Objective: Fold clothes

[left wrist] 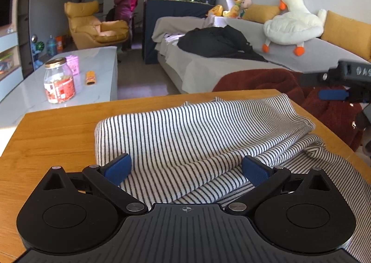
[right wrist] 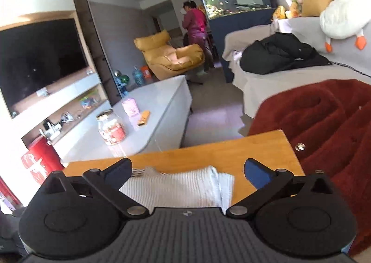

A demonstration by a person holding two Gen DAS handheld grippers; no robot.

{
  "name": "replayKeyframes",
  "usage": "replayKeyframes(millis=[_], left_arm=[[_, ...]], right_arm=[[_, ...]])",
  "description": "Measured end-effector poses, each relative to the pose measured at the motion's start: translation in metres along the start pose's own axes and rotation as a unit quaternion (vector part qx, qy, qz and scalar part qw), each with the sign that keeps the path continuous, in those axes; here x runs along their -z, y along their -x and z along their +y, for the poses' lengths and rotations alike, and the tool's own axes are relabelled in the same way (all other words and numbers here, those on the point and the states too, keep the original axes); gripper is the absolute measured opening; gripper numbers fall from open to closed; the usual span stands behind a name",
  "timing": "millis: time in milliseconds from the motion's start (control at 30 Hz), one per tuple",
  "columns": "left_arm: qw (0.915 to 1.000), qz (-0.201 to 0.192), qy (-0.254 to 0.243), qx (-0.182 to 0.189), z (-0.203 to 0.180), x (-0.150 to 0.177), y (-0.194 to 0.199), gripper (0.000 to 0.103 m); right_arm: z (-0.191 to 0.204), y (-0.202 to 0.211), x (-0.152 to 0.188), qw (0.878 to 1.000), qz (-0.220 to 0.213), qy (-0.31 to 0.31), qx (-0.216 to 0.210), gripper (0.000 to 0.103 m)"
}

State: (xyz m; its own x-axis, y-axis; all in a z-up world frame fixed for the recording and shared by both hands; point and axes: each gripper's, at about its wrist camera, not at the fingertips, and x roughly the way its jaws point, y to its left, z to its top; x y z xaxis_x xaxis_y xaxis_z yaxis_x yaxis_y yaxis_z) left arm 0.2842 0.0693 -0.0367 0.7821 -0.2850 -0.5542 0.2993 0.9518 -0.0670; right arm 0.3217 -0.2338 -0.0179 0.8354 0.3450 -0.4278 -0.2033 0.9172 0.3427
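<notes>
- Claws: two; left gripper (left wrist: pixel 186 169) spread wide, empty, low over the black-and-white striped knit garment (left wrist: pixel 197 133); right gripper (right wrist: pixel 187 173) likewise spread and empty, above it.
- Garment: one, half-folded, rumpled on the wooden table (left wrist: pixel 58 128); its right edge droops over the side and could slide off if tugged.
- Beyond: one rust-red fleece blanket (right wrist: pixel 324 119), one label-wrapped glass jar (left wrist: pixel 59 80).

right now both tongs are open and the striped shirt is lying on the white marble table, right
Not quite. Both the left tongs and right tongs are open, but the striped shirt lies on the wooden table, not the white marble one. The left wrist view shows it.
</notes>
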Motion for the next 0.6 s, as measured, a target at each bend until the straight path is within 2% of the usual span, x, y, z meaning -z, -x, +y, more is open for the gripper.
replayKeyframes(millis=[100, 167, 200, 300, 467, 600], left_arm=[[0.9999, 0.004, -0.008, -0.008, -0.004, 0.0, -0.001, 0.103], [0.9999, 0.005, -0.009, -0.009, -0.004, -0.001, -0.001, 0.103], [0.9999, 0.005, -0.009, -0.009, -0.005, 0.0, -0.001, 0.103], [0.9998, 0.008, -0.012, -0.011, -0.007, 0.0, -0.001, 0.103], [0.9995, 0.014, -0.02, -0.019, -0.01, -0.001, -0.004, 0.103], [0.9996, 0.014, -0.019, -0.018, -0.01, 0.0, -0.003, 0.103]], right_arm=[[0.004, -0.024, 0.008, 0.998, 0.033, -0.035, -0.042, 0.103], [-0.001, -0.047, 0.023, 0.995, 0.072, -0.068, -0.03, 0.103], [-0.004, -0.052, 0.031, 0.994, 0.067, -0.075, -0.028, 0.103], [0.006, -0.052, 0.04, 0.997, 0.051, -0.049, -0.019, 0.103], [0.021, -0.056, 0.043, 0.997, 0.077, 0.012, -0.014, 0.103], [0.02, -0.053, 0.045, 0.997, 0.072, 0.008, -0.026, 0.103]])
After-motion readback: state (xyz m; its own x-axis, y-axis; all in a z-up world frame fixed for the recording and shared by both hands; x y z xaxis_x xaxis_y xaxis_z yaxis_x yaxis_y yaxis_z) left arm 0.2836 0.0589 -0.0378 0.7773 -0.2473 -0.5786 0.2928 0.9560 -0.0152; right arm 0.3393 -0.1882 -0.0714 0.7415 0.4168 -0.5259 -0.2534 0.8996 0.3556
